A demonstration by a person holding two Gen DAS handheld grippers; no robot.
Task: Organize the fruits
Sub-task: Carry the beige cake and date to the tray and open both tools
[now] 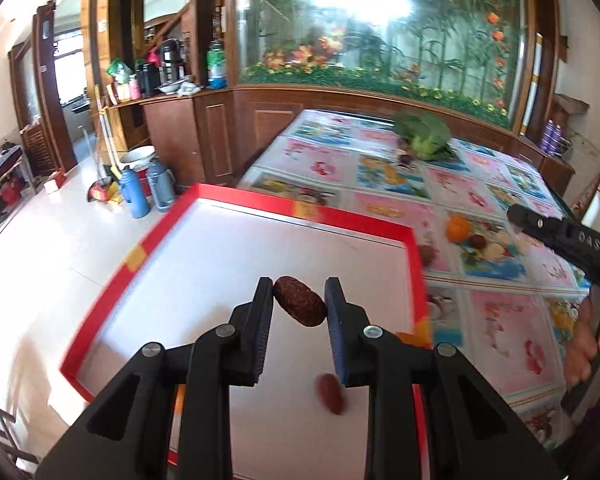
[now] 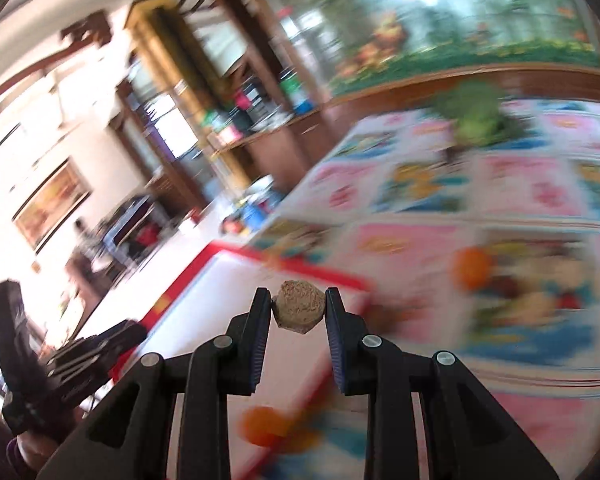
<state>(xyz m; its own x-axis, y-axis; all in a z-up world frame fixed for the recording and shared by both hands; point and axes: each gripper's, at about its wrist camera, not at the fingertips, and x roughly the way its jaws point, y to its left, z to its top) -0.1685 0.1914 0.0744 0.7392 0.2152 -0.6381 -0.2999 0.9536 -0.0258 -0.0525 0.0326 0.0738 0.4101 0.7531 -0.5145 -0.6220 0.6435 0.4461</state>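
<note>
My left gripper [image 1: 299, 300] is shut on a dark red date [image 1: 300, 306] and holds it above the white floor of a red-rimmed box [image 1: 235, 196]. A second red date [image 1: 331, 393] lies blurred in the box below the fingers. My right gripper [image 2: 298, 309] is shut on a rough tan round fruit [image 2: 298, 311] above the box's right rim [image 2: 324, 272]; this view is motion-blurred. The right gripper also shows at the right edge of the left wrist view [image 1: 560, 236]. An orange [image 1: 458, 227] and small fruits [image 1: 478, 241] lie on the tablecloth.
The table wears a pink and blue patterned cloth [image 1: 500, 320]. A green leafy vegetable [image 1: 424, 136] lies at its far end. Another orange [image 2: 261, 426] sits near the box's front corner. Blue thermos flasks [image 1: 133, 194] stand on the floor left of the table. A wooden cabinet [image 1: 227, 128] lines the back.
</note>
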